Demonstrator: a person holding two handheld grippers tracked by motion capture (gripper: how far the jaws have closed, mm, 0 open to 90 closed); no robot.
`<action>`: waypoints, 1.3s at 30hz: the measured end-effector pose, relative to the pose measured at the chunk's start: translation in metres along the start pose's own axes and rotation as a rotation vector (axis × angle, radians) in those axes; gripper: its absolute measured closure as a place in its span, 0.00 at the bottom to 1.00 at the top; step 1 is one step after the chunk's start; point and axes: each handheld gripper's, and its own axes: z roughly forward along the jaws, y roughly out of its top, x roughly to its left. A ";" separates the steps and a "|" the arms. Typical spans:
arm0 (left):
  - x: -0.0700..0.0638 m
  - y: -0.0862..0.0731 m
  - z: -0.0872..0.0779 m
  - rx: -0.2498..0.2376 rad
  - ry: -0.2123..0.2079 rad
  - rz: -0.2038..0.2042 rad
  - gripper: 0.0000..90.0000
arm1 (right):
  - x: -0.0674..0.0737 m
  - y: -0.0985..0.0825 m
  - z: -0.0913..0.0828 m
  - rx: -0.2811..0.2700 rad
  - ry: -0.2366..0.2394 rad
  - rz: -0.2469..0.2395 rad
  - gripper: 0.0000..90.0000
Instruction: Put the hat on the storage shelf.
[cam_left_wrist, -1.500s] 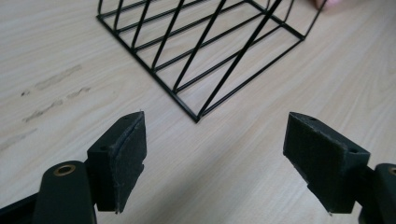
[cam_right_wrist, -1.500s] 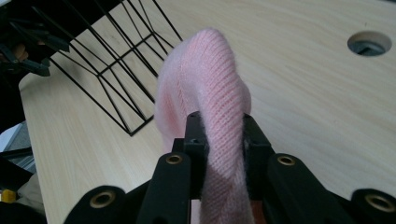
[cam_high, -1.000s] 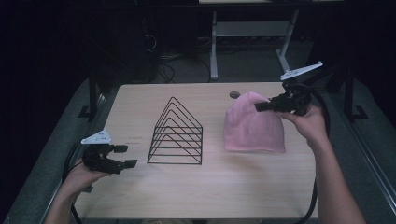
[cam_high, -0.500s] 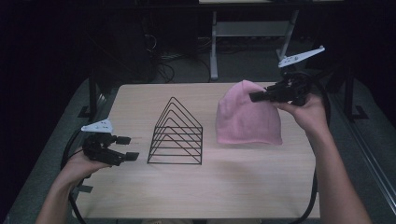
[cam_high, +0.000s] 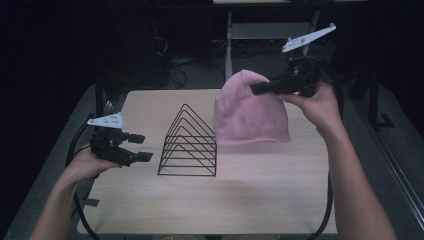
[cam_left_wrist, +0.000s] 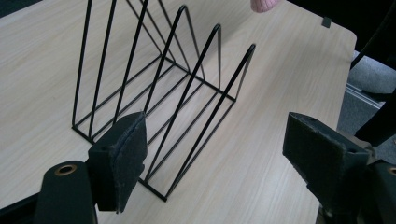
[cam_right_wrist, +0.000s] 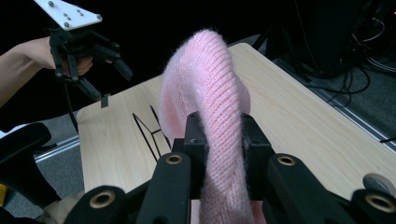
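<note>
Right gripper (cam_high: 256, 90) clamped on pink hat (cam_high: 250, 112) — left gripper (cam_high: 142, 146) agape beside wire rack (cam_high: 189, 142).

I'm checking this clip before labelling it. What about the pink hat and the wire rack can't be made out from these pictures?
- Pink hat, high view: its opening faces away.
- Hat, left gripper view: cut off by the top edge.
- Wire rack, right gripper view: mostly hidden behind the hat.
- Right gripper: pad faces buried in knit.

High view overhead, facing forward – both gripper views close, low, perhaps facing each other, sharing wire rack (cam_left_wrist: 159, 98).
</note>
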 end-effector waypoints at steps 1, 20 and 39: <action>0.000 0.002 0.000 0.003 0.000 0.006 0.24 | 0.002 0.004 0.001 0.000 0.000 -0.008 0.85; -0.008 0.046 -0.009 -0.013 -0.031 0.050 0.26 | 0.032 0.062 0.031 0.005 0.038 -0.095 0.85; -0.006 0.075 -0.015 -0.030 -0.049 0.068 0.34 | 0.056 0.098 0.062 -0.016 0.102 -0.154 0.85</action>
